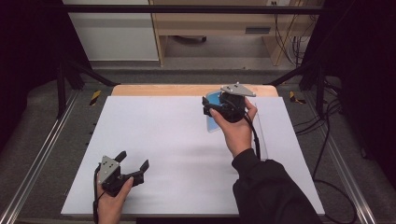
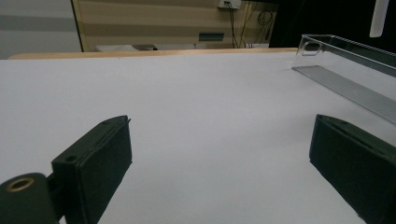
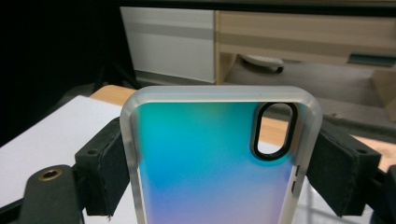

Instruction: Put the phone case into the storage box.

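Phone case (image 3: 205, 163) sits clamped between my right gripper's (image 1: 212, 106) fingers (image 3: 102, 168), one pad pressed on each long edge. In the right gripper view its frosted rim runs around a back that shades from teal to violet, and the oval camera cutout (image 3: 273, 130) lies near its top right corner. From the high view, I see the case as a blue patch held above the bench (image 1: 177, 140), toward the far edge of the white sheet, just left of the clear tray (image 2: 345, 70). That tray is a long, shallow, see-through trough lying along the right side of the bench; my right hand (image 1: 236, 126) and dark sleeve (image 1: 266, 186) reach in beside it.

My left gripper (image 1: 133, 165) is well apart from the case, low over the near left part of the bench, far from the tray. Its fingers (image 2: 95, 163) stand wide with nothing between them, and bare white bench shows through the gap in the left gripper view. My left hand (image 1: 112, 200) wraps the body from below, and the grey three-cornered plate (image 1: 107, 167) tops it. A matching plate (image 1: 238, 90) sits on the right gripper, beyond the case.
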Demonstrator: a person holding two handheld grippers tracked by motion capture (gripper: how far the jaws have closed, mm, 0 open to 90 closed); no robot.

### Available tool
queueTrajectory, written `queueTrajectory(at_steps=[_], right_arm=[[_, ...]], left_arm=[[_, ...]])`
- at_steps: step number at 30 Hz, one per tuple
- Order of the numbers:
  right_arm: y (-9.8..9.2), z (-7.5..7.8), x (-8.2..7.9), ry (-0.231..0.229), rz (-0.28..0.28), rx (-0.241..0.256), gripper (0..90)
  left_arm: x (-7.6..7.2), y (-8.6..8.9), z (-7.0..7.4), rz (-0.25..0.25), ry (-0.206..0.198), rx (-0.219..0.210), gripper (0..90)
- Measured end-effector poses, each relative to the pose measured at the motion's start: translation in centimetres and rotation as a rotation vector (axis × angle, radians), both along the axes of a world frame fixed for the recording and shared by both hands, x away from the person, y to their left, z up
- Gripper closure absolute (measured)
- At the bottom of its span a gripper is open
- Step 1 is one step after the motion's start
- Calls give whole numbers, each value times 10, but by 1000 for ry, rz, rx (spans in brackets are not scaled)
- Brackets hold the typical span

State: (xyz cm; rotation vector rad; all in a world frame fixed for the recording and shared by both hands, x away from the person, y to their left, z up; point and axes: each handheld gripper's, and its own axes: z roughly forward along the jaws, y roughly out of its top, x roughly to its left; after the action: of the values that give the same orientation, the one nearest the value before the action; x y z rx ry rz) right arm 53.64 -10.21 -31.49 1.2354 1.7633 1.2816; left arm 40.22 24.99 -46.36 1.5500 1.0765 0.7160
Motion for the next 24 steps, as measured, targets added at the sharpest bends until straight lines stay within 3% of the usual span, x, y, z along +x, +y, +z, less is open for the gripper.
queueTrajectory(at_steps=[11,18,24], right_arm=[[-39,5,24,-14,-108,-39,177],[-70,-2,45,-2,-185,7,178],[-80,-9,60,-7,-215,17,178]], left_arm=[[1,-1,-1,14,0,19,60],[2,-6,-2,2,-11,32,54],[3,-5,-2,0,-12,32,53]])
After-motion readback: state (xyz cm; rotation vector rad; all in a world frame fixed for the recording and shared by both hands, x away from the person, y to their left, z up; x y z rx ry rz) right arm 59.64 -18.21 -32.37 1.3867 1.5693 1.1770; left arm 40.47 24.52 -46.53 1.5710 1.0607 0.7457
